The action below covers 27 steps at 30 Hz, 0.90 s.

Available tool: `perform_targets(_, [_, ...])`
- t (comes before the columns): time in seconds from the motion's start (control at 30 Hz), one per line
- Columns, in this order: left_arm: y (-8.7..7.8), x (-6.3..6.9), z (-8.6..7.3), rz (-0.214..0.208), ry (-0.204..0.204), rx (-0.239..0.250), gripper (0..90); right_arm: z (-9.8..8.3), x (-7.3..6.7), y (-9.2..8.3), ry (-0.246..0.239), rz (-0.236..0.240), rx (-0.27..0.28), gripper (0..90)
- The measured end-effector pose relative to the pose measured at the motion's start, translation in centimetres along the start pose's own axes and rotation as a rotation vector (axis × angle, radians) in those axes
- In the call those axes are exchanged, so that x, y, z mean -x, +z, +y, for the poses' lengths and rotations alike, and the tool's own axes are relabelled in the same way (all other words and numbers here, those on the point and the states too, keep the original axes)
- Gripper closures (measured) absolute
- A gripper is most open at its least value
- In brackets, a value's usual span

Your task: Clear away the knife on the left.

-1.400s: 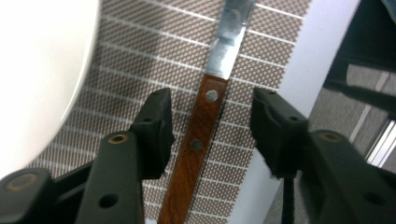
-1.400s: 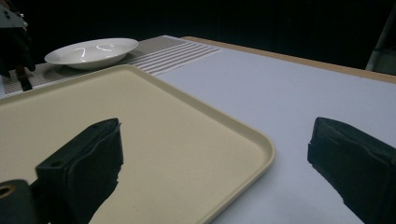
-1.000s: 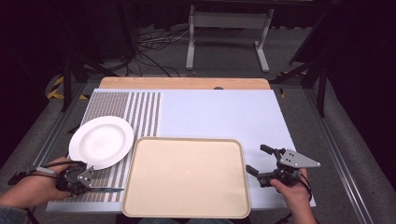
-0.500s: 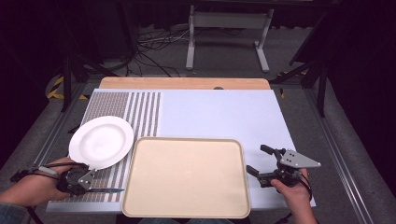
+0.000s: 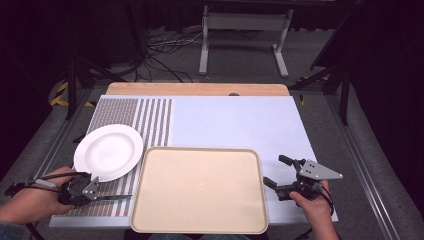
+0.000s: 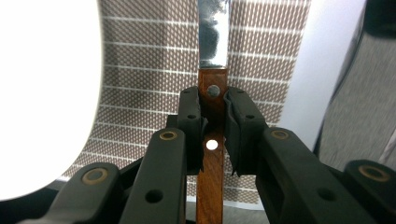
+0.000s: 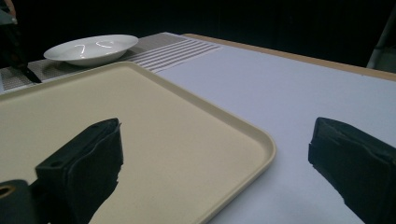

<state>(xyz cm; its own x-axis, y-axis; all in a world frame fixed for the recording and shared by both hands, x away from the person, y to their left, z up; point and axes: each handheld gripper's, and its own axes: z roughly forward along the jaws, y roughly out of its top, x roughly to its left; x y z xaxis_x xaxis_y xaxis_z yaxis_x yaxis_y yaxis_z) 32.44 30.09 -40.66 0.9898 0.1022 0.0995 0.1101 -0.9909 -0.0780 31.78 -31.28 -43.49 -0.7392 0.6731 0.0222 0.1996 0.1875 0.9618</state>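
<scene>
Table with pale mat, striped brown placemat at left. Large beige tray at near centre, empty. White plate on the placemat, just left of the tray. Right gripper near tray's right edge, jaws spread wide, holding nothing. Left gripper near the plate, jaws clamped on a knife by its wooden handle, blade pointing toward the tray over the placemat.

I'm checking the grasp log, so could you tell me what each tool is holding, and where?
The left tool grips a knife by its wooden handle, near the blade. The right tool is open and holds nothing.
</scene>
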Motion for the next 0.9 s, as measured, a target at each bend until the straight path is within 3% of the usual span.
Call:
perform_targets(0.03, [-0.3, 0.0, 0.0, -0.002, -0.02, 0.014, 77.8, 0.0, 0.0, 0.0, 0.0, -0.001, 0.0, 3.8])
perform_targets(0.07, [-0.8, 0.0, 0.0, -0.035, -0.07, 0.055, 77.8, 0.0, -0.1, 0.0, 0.0, -0.002, 0.0, 3.7])
perform_targets(0.13, [-1.5, 0.0, 0.0, -0.069, -0.116, 0.109, 77.8, 0.0, -0.1, 0.0, -0.003, -0.003, 0.001, 3.7])
perform_targets(0.17, [-1.5, 0.0, 0.0, -0.069, -0.116, 0.109, 77.8, 0.0, -0.1, 0.0, -0.003, -0.003, 0.001, 3.7])
perform_targets(0.3, [-3.1, 0.1, -0.1, -0.074, -0.203, 0.137, 77.8, 0.0, -0.1, 0.0, -0.001, -0.003, -0.001, 3.6])
perform_targets(0.33, [-3.4, 0.2, -0.2, -0.09, -0.242, 0.15, 77.8, 0.0, -0.1, 0.0, -0.001, -0.001, -0.003, 3.5])
perform_targets(0.37, [-3.6, 0.2, -0.1, -0.088, -0.241, 0.153, 77.8, 0.0, -0.1, 0.0, -0.002, 0.0, -0.003, 3.6])
perform_targets(0.5, [-5.0, 0.3, 0.1, -0.125, -0.352, 0.2, 77.8, 0.0, -0.1, 0.0, -0.004, -0.005, 0.0, 3.5])
perform_targets(0.57, [-5.5, 0.3, 0.3, -0.138, -0.372, 0.22, 77.8, 0.0, 0.0, 0.0, -0.004, -0.012, 0.0, 3.2])
perform_targets(0.9, [-7.3, 0.0, 0.9, -0.229, -0.548, 0.324, 77.8, 0.0, 0.1, -0.1, 0.002, -0.016, 0.004, 3.2])
